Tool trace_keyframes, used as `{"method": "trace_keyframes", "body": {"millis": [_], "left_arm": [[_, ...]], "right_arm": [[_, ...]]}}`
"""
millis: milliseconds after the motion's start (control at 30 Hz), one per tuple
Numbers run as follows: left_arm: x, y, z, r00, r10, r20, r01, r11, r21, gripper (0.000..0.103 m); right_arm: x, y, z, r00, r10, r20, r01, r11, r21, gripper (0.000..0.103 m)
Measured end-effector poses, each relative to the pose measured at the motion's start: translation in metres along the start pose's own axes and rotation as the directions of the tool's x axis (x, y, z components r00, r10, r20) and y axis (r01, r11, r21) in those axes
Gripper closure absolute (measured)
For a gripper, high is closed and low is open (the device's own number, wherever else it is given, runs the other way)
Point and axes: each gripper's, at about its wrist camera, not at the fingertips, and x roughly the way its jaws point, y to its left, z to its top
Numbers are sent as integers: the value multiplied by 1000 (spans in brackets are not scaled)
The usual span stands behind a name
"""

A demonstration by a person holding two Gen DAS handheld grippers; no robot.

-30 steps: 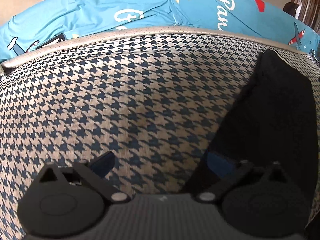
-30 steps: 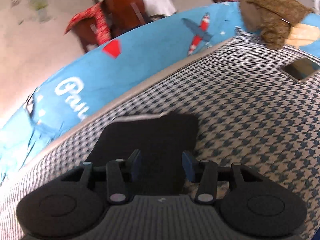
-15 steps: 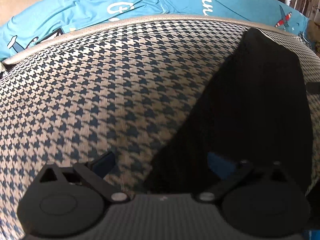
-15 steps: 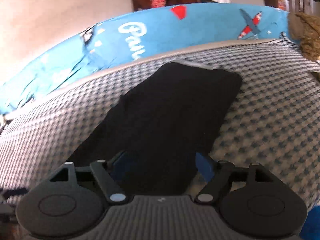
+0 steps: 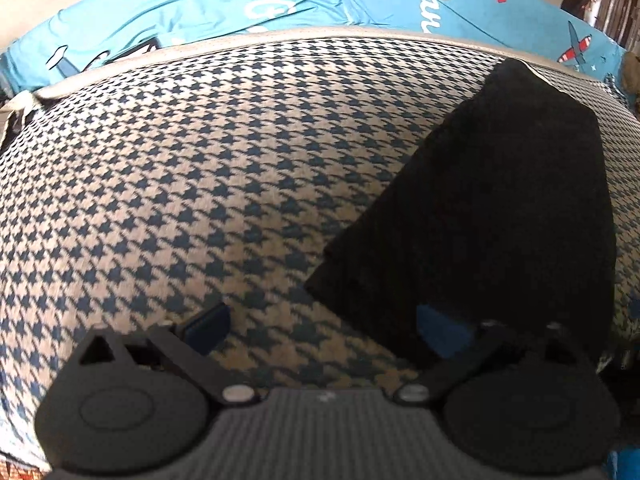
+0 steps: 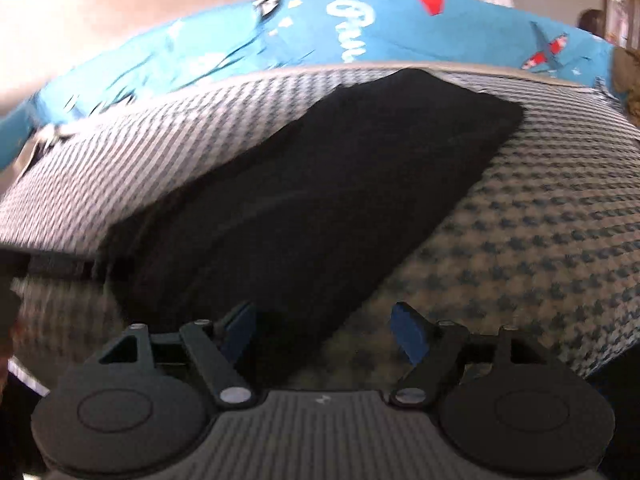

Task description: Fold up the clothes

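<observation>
On a houndstooth-covered bed point(image 5: 200, 184), a limp, light black garment point(image 6: 320, 200) lies flat; both claws, left point(image 5: 324, 324) and right point(image 6: 324, 328), gape empty, best pinching its near corners.

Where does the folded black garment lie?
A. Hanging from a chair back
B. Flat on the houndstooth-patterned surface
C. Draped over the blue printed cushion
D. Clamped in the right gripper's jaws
B: the black garment lies flat on the houndstooth surface, in front of the blue printed fabric, with the right gripper open over its near edge.
</observation>
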Motion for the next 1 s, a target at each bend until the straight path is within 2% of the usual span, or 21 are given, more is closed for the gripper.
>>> {"method": "trace_keyframes", "body": {"millis": [100, 200, 333, 533, 667, 767, 833, 900, 933, 1000], "left_arm": [[-1, 7, -1, 999, 43, -4, -43, 999, -34, 0], [-2, 17, -1, 997, 81, -6, -81, 994, -79, 0], [-8, 31, 0, 993, 117, 1, -116, 983, -141, 0], [-19, 35, 3, 996, 63, 59, -51, 982, -180, 0], [-18, 30, 6, 997, 29, 68, -17, 985, -170, 0], [-17, 27, 6, 998, 29, 63, -19, 988, -155, 0], [-15, 25, 6, 998, 27, 60, -18, 988, -151, 0], [-15, 25, 5, 998, 27, 58, -18, 988, -152, 0], [-15, 26, 5, 998, 28, 57, -19, 988, -152, 0], [-14, 26, 5, 998, 32, 54, -24, 988, -152, 0]], "right_arm": [[4, 23, -20, 995, 59, -75, -65, 995, -71, 28], [6, 42, -37, 977, 151, -152, -172, 975, -139, 32], [-6, 38, -37, 975, 199, -100, -211, 969, -125, 33], [-20, 16, -20, 975, 213, 59, -211, 977, -27, 33], [-6, 23, -16, 971, 234, 41, -233, 972, -33, 33], [3, 28, -23, 953, 302, -15, -302, 953, -19, 30], [1, 35, -26, 924, 378, -67, -381, 924, -40, 30], [-7, 42, -30, 907, 411, -88, -418, 904, -92, 30], [-11, 45, -31, 911, 402, -87, -411, 902, -133, 30], [-12, 40, -28, 901, 423, -94, -431, 897, -101, 30]]}}
